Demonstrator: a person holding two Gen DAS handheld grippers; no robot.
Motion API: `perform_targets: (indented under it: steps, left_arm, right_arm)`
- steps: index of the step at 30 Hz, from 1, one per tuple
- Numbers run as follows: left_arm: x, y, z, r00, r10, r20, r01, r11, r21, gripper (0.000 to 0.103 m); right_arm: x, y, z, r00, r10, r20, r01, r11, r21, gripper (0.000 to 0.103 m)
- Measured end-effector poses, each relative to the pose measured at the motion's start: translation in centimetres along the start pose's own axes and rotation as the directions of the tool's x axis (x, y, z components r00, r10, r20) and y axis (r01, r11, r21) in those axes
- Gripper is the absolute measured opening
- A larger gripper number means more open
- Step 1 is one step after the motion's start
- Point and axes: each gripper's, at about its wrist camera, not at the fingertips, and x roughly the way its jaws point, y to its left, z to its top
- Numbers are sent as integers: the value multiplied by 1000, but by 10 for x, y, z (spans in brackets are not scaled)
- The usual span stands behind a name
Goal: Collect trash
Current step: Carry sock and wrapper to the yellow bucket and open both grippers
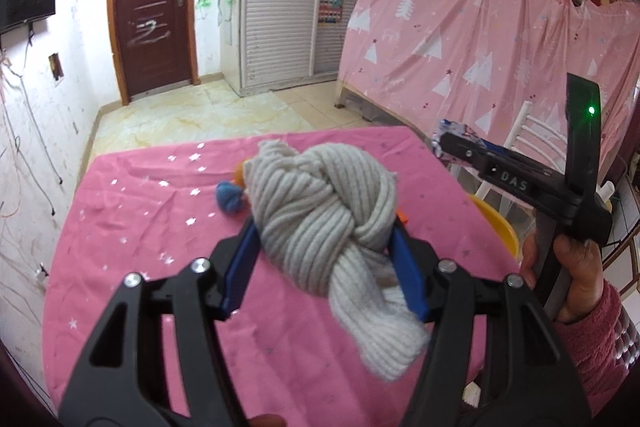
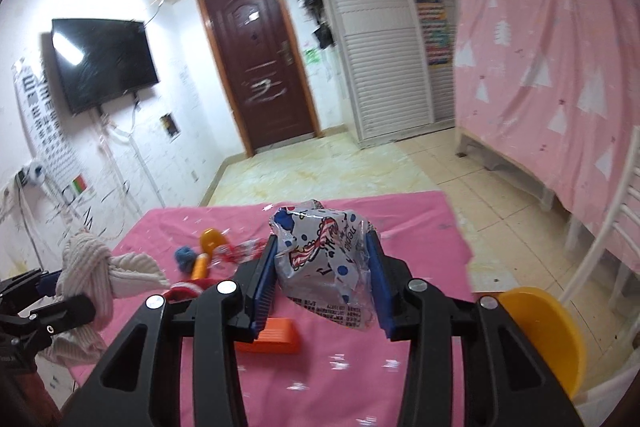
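Transport step: left tool (image 1: 320, 251) clamps the knotted grey ribbed cloth (image 1: 324, 211), right tool (image 2: 322, 279) clamps the crumpled printed plastic wrapper (image 2: 324, 259); next, I judge, release into the yellow plastic bin (image 2: 548, 335) beside the desk (image 2: 360, 379).

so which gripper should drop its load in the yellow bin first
Right. The right gripper holds the crinkled snack wrapper, and the yellow bin sits just to its right. The left gripper holds a knotted grey cloth, farther from it.
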Motion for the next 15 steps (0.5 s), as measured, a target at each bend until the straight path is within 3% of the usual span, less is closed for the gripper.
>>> perform_targets:
  steps: [10,15]
  left_arm:
    - [18,-51,27,996,-87,4,87,993,75,60]
    - [36,-86,45,992,-123,-9,124,985,118,60]
  right_arm:
    - [-36,-71,-3,987,-152,54,148,987,67,36]
    - [-38,-103,-13,969,-244,22,243,969,52,36]
